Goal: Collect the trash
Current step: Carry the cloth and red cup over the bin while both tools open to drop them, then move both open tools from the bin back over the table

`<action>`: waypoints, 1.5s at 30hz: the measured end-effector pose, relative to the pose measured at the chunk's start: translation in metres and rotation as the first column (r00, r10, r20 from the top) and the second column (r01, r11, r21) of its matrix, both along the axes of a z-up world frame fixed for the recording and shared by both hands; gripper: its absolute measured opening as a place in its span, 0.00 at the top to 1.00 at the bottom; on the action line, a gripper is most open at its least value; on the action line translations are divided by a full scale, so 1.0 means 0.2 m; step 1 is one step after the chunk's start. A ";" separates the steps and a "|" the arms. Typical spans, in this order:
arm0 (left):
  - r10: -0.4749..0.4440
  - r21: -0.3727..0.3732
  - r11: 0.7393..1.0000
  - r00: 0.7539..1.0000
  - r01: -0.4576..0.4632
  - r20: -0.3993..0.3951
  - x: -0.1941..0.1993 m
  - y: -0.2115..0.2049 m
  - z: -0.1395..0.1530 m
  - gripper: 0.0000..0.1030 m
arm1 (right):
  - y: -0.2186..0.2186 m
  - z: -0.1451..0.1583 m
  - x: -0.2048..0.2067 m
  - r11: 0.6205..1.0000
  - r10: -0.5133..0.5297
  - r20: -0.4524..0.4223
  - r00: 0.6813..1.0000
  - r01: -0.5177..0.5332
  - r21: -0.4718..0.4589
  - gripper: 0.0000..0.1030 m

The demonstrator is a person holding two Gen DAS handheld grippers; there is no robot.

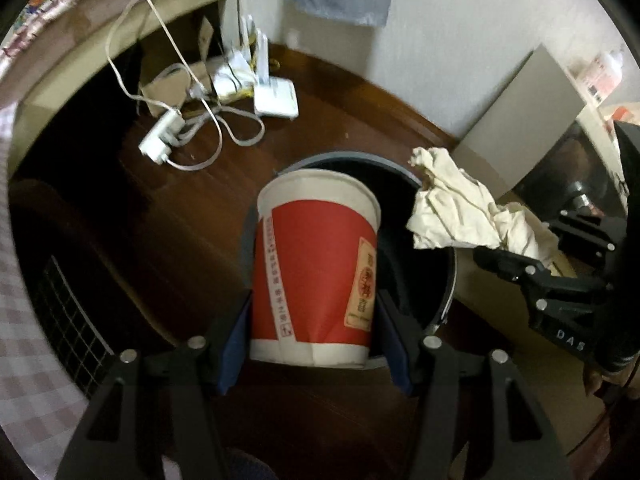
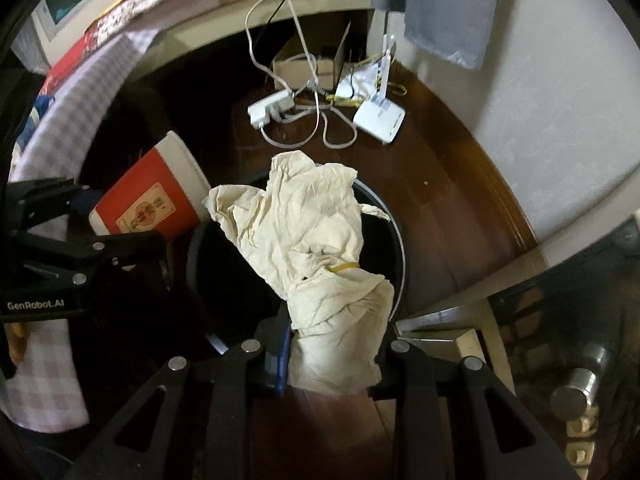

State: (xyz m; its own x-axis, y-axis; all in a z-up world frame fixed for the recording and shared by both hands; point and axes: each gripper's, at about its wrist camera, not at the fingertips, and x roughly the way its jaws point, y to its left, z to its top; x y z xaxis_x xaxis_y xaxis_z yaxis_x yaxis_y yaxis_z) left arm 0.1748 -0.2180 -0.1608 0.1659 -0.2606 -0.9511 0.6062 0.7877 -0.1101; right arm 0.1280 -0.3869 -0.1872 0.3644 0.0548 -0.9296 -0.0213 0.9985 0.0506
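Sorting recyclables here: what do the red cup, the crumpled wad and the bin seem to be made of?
Red cup: likely paper, matte printed wall with a side seam. Crumpled wad: thin cream paper or tissue, sharply creased, with a rubber band around it. Bin: probably plastic, dark with a smooth grey rim, though metal can't be excluded.

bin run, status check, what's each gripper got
Left gripper shut on red cup. Right gripper shut on crumpled paper. Both over the open bin, nothing blocking.

Power strip (image 1: 161,139); router (image 1: 277,98); cardboard box (image 2: 304,69)
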 end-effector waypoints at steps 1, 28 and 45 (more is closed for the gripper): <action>-0.002 0.010 1.000 1.000 0.002 -0.005 0.00 -0.01 -0.02 0.40 | 0.00 -0.03 0.01 1.000 0.015 -0.013 1.000 -0.015 0.002 0.71; 0.279 -0.117 0.959 0.923 -0.256 0.266 -0.06 0.59 0.53 0.13 | 0.25 0.42 -0.02 0.997 0.050 0.209 0.977 -0.038 -0.063 0.21; 0.635 -0.237 0.765 0.641 -0.599 0.431 -0.26 1.50 0.78 0.12 | 1.11 0.86 0.08 0.940 0.338 0.354 0.872 -0.331 -0.081 0.21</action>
